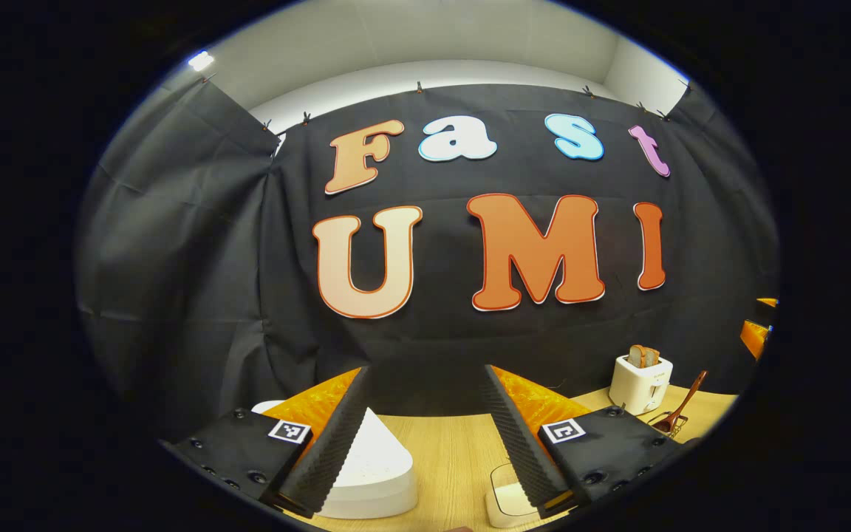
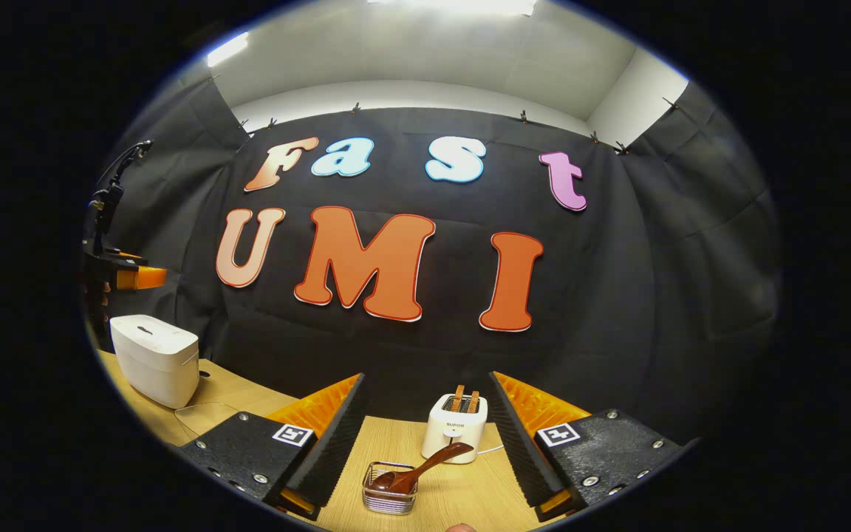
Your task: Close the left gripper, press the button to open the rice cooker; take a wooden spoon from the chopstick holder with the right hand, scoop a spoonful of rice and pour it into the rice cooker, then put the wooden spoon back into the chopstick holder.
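Left gripper view: the left tool (image 1: 423, 436) is held wide above the shut rice cooker (image 1: 366, 465); closing it, then pressing the button, is judged next. The right tool (image 2: 425, 443), also wide, faces the wooden spoon (image 2: 418, 467) in the chopstick holder (image 2: 388, 496).

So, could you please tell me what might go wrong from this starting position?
1. The left gripper is open; unless it closes first, its fingers may straddle the button on the rice cooker, whose lid is down.
2. The wooden spoon leans loosely in the small chopstick holder, right before the toaster; the right gripper could tip the holder.
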A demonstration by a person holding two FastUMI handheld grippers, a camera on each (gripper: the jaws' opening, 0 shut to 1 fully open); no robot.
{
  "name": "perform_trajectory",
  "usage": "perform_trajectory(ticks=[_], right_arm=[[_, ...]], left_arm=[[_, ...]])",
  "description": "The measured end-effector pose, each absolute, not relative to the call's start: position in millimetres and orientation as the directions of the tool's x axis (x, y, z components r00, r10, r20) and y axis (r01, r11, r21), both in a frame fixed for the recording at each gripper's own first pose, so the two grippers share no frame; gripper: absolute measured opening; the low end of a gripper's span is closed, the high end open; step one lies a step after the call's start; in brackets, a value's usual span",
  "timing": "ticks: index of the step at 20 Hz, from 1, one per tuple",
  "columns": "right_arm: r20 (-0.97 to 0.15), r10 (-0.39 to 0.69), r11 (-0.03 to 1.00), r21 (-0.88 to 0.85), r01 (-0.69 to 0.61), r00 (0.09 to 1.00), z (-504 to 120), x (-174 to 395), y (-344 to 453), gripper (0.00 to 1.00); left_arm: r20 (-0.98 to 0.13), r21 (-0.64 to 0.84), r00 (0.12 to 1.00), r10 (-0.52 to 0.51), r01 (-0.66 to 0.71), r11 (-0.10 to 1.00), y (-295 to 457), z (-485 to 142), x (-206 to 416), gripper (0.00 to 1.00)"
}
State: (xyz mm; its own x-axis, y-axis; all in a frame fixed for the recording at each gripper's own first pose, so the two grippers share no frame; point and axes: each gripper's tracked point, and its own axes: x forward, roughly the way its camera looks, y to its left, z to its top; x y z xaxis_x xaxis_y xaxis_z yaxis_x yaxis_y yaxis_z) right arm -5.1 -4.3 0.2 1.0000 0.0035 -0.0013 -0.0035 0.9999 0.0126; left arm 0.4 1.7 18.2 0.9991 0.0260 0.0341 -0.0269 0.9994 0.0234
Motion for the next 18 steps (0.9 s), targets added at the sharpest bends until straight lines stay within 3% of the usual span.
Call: perform_trajectory(ticks=[5,7,9,14,18], right_arm=[[0.0,0.012,1.0,0.008,-0.012,1.0,0,-5,-2,0.95],[-0.004,0.013,1.0,0.002,-0.013,1.0,-2,-5,-1,0.94],[-0.007,0.011,1.0,-0.002,-0.011,1.0,-2,-5,-1,0.95],[-0.022,0.02,1.0,0.015,-0.02,1.0,-6,-2,1,0.95],[-0.032,0.022,1.0,0.023,-0.021,0.999,-8,-1,0,0.95]], left_arm=[[0.06,0.026,0.997,0.041,-0.042,0.999,4,25,0,0.98],[0.061,0.019,0.997,0.055,-0.056,0.998,9,27,1,0.91],[0.058,0.011,0.997,0.059,-0.059,0.998,13,26,2,0.75],[0.056,0.044,0.988,0.143,-0.146,0.988,35,30,4,0.07],[-0.02,-0.004,0.985,0.17,-0.17,0.985,58,25,17,0.04]])
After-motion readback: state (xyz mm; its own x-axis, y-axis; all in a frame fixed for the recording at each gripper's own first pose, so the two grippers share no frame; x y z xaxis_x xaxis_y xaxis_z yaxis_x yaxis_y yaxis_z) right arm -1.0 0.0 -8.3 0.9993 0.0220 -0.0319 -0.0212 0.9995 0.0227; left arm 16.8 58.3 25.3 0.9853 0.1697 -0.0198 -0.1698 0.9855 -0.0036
